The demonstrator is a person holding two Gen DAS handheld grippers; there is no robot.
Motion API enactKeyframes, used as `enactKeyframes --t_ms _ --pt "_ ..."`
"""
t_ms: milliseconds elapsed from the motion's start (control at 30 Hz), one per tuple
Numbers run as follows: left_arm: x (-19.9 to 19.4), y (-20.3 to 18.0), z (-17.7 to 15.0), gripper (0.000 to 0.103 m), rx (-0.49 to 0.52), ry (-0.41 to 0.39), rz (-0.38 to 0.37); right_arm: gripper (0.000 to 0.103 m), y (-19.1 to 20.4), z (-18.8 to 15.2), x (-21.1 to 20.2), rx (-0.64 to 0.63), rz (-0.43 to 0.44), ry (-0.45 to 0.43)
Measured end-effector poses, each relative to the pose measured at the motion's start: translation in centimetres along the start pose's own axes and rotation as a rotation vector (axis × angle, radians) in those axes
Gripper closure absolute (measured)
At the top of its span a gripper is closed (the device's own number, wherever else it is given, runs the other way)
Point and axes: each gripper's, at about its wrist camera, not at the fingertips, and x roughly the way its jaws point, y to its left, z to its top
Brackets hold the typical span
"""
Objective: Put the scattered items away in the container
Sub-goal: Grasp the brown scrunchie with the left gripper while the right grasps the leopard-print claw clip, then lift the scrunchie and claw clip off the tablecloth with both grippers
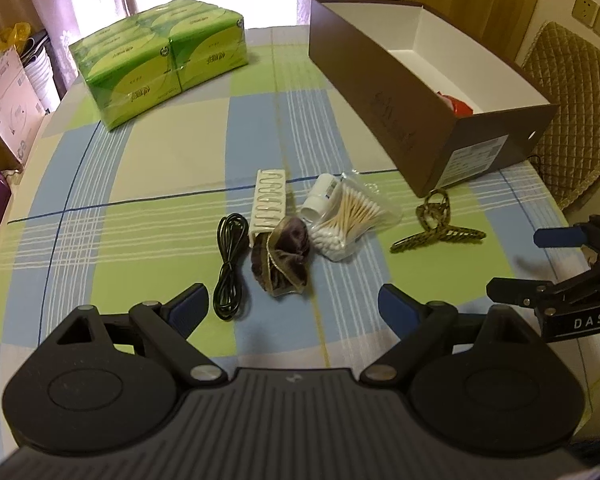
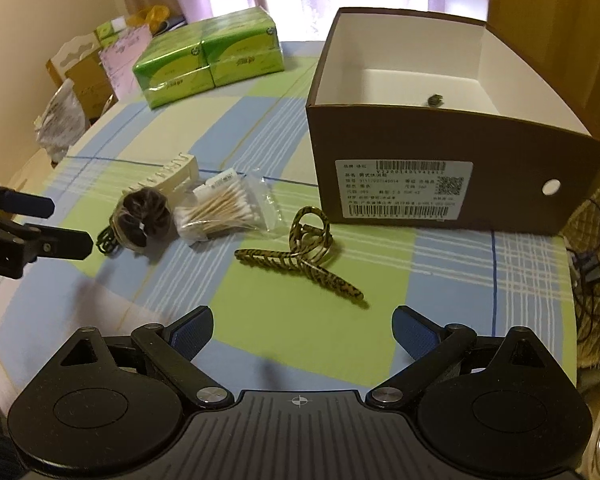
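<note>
So both grippers are hanging over the checked tablecloth (image 1: pixel 160 160) with jaws spread wide and nothing in them. The left gripper (image 1: pixel 294 304) is lined up over the little pile in the middle: a dark scrunchie (image 1: pixel 286 254), a black cable (image 1: pixel 230 268) just to its left, a white comb-like clip (image 1: pixel 266 202) behind it, and a bag of cotton swabs (image 1: pixel 350 220) with a small white bottle (image 1: pixel 320 198) touching it. The right gripper (image 2: pixel 302 334) is pointed at the leopard-print claw clip (image 2: pixel 300 248), which sits on its own in front of the brown box (image 2: pixel 420 140). The box is open-topped with a couple of small things already inside, so the job's barely started imo. If I were doing it, I'd come down on the claw clip across its narrow body, not the looped end, since it'd probably twist out. For the scrunchie, pinch it in the middle and lift straight up so it doesn't drag the cable or comb along.
</note>
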Motion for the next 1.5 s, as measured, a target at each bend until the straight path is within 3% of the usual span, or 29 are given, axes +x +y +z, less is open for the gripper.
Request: enactKeyframes --t_ms 233,300,333,600,667,733,800,833,867,1033,1167,1233,1300,1500 --pt "1.1 0.7 0.3 0.014 -0.006 0.018 0.007 0.002 -0.4 0.5 1.7 -0.103 0.005 0.000" --pt "1.5 1.0 0.4 0.014 -0.008 0.023 0.010 0.012 -0.4 0.7 2.3 -0.139 0.008 0.001" --pt "1.6 1.1 0.4 0.014 -0.009 0.025 0.010 0.025 -0.3 0.8 2.8 -0.156 0.023 0.010" --pt "2.9 1.7 0.2 0.014 -0.018 0.057 0.017 0.027 -0.3 1.1 5.6 -0.231 0.023 0.012" --pt "3.1 1.8 0.1 0.014 -0.017 0.060 0.018 0.049 -0.2 1.0 6.2 -0.249 0.026 0.025" --pt "3.3 1.8 0.1 0.016 -0.011 0.055 0.019 0.053 -0.5 0.9 6.3 -0.232 0.030 0.023" --pt "3.5 1.7 0.1 0.018 0.003 0.039 0.015 0.078 -0.7 0.8 6.1 -0.222 0.015 0.016" --pt "3.6 1.6 0.1 0.019 0.013 0.030 0.015 0.086 -0.8 0.8 5.9 -0.212 0.012 0.022" --pt "3.8 1.5 0.1 0.021 0.024 0.021 0.014 0.088 -1.1 0.8 5.8 -0.191 0.018 0.033" --pt "5.0 0.9 0.2 0.031 0.072 -0.017 -0.010 0.089 -1.8 0.0 4.7 -0.145 -0.017 0.058" --pt "6.6 0.9 0.3 0.045 0.062 0.012 -0.018 0.089 -2.3 -1.2 3.4 -0.096 -0.033 0.064" --pt "7.2 1.2 0.3 0.070 0.034 0.024 -0.035 0.089 -2.5 -1.7 2.9 -0.076 -0.034 0.070" --pt "7.6 1.7 0.3 0.084 0.007 0.045 -0.049 0.089 -2.5 -2.2 2.4 -0.062 -0.041 0.081" --pt "5.8 1.8 -1.5 0.089 0.056 0.061 -0.111 0.088 -2.4 -3.0 1.5 -0.038 -0.025 0.116"
